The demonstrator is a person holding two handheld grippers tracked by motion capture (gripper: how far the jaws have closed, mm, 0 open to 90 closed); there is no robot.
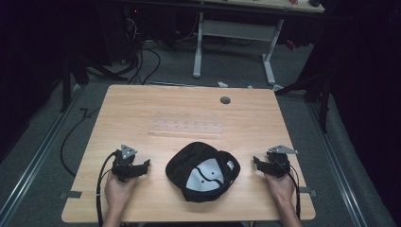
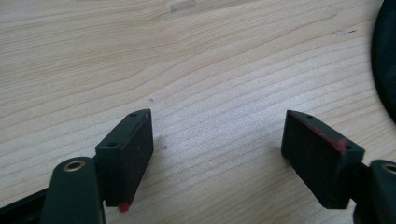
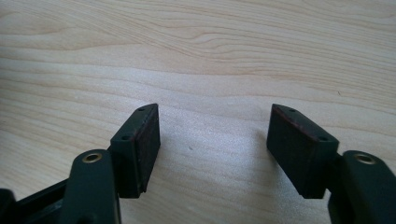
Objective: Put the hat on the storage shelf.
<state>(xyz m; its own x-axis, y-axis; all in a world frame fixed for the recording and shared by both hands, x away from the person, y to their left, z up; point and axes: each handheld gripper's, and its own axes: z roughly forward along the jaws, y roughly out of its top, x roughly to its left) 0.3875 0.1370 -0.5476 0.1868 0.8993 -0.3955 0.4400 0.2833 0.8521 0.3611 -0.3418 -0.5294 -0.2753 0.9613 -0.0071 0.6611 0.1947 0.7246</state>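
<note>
A black cap (image 1: 202,171) lies upside down on the wooden table (image 1: 189,118), its grey lining facing up, near the front edge at the middle. My left gripper (image 1: 144,165) rests on the table to the cap's left, open, with bare wood between its jaws; the same left gripper (image 2: 217,135) has the cap's black edge (image 2: 385,56) at the far right of its view. To the cap's right sits my right gripper (image 1: 256,161), open and apart from the cap. Nothing but wood lies between the jaws of the right gripper (image 3: 215,130).
A clear plastic strip (image 1: 187,126) lies flat behind the cap at mid-table. A round grey cable hole (image 1: 225,100) sits near the table's far edge. Beyond the table stand a desk frame (image 1: 234,42) and floor cables (image 1: 142,61).
</note>
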